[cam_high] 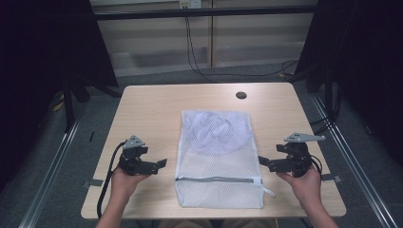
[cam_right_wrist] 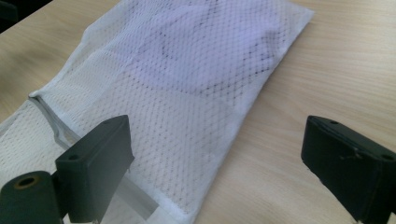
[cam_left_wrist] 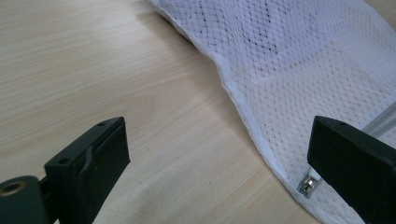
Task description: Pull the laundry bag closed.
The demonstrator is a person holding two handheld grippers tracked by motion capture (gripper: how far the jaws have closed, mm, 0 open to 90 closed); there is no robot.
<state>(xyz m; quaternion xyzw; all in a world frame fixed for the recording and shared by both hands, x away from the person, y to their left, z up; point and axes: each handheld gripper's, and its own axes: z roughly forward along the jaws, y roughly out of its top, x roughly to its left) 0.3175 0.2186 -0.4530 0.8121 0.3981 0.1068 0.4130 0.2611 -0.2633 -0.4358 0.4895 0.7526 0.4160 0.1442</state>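
A white mesh laundry bag [cam_high: 216,156] is laid flat at the centre of the light-wood worktop [cam_high: 152,107], long axis running away from the person. Something pale and bunched is seen thru the mesh in the far half; what it is can't be told. A grey zip [cam_high: 218,179] is run across the bag near its near end, w/ a white pull tab at the right end.

The left claw [cam_high: 161,164] is held in the person's left hand [cam_high: 124,183], just beside the bag's left edge, pointed inward at it. In the left gripper view its jaws are spread wide, w/ nothing gripped: bare worktop under one jaw, the bag's hemmed edge [cam_left_wrist: 243,116] and a small metal zip end [cam_left_wrist: 307,184] by the other.

The right claw [cam_high: 263,161] is held in the right hand [cam_high: 306,183], at the bag's right edge, also pointed inward. In the right gripper view its jaws are likewise wide apart and nothing is held; the mesh bag [cam_right_wrist: 187,93] is seen beneath and beyond them.

A dark round hole [cam_high: 241,95] is set in the worktop's far side.
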